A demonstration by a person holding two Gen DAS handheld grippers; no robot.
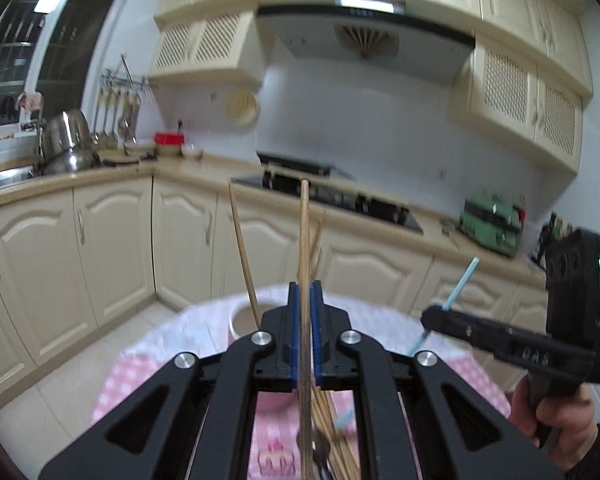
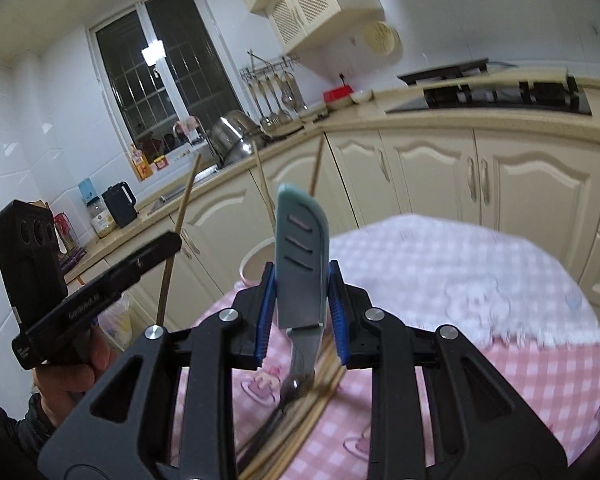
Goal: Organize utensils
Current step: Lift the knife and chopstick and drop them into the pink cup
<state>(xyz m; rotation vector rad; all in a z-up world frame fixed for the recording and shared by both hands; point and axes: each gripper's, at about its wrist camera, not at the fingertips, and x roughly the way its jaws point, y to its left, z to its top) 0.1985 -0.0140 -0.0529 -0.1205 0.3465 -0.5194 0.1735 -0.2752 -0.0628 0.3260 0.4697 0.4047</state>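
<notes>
Left tool point(image 1: 305, 292): jaws pressed nearly together on a single chopstick point(image 1: 305, 232), which stands almost upright between the blue pads point(image 1: 293, 320) and runs on below the tool. Other chopsticks point(image 1: 332, 432) lie in a loose bundle on the table point(image 1: 140, 364) under the tool, near edge of frame. More thin sticks point(image 1: 242, 248) stand up beyond the jaws, left of the held one; whether they rest in the cup point(image 1: 240, 316) just behind cannot be told.

Right tool point(image 2: 301, 280): jaws partly apart, clamped on the grey-green handle point(image 2: 300, 256) of a utensil. Handle stands upright, three slots on its face, rounded end on top. Its metal neck point(image 2: 303, 354) drops below the pads toward the table; the working end is blurred and cannot be identified. A dark spoon point(image 2: 288, 390) and the chopstick bundle lie directly beneath.

Table carries a pink checked cloth point(image 2: 520, 372) with a paler patterned piece on the far half. A pale cup sits at the far left edge of it, beyond both tools.

In the left view the right tool appears at right, gripped by a hand point(image 1: 552, 412), a light blue edge of the handle showing through it. In the right view the left tool appears at left, held by the other hand point(image 2: 72, 376).

Both views blurred. Kitchen cabinets point(image 1: 112, 240), stove point(image 1: 340, 196) and sink point(image 1: 4, 178) lie far behind.
</notes>
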